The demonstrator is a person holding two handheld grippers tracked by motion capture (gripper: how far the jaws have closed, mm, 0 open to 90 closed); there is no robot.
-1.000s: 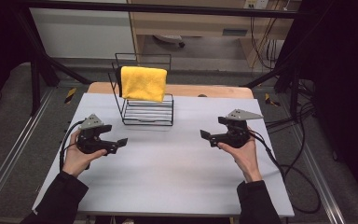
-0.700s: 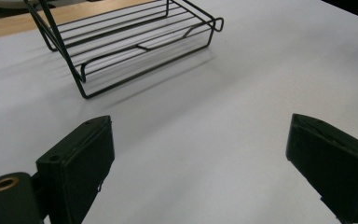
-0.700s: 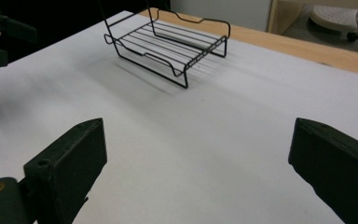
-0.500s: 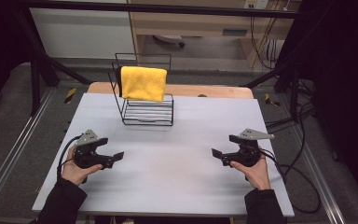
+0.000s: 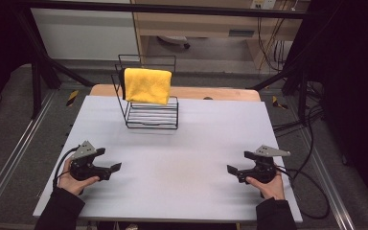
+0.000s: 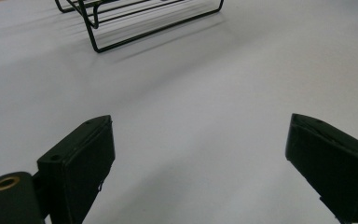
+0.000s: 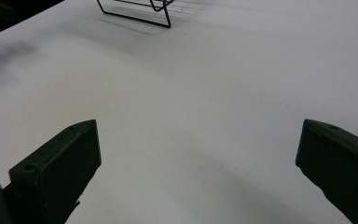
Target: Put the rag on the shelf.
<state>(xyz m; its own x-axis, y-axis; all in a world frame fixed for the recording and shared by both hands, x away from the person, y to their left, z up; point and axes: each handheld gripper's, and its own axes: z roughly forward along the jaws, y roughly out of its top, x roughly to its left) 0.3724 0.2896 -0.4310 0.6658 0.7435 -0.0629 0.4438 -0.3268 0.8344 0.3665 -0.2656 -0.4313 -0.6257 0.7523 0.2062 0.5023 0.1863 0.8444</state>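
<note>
A yellow cloth [image 5: 147, 85] hangs over the top of a black wire rack [image 5: 152, 116] at the back of the white table [image 5: 191, 143]. My left gripper [image 5: 110, 168] lies low over the table's front left, held in a hand, pointing right. In the left gripper view its jaws stand wide apart [image 6: 200, 163] with bare table between them. My right gripper [image 5: 233, 171] is at the front right, pointing left. Its jaws have just been opening and now stand wide [image 7: 198, 172] with nothing between them. Both are far from the rack [image 6: 144, 23].
Cables trail from both grippers over the table's near corners. A wooden strip [image 5: 220, 92] runs behind the table's far edge. Dark frame bars and floor rails flank the table. The rack's foot [image 7: 135, 11] lies far ahead in the right gripper view.
Both hands have drawn back toward the near edge and sunk close to the table. The right one also shifted outward to the right. Cloth and rack have not moved.
</note>
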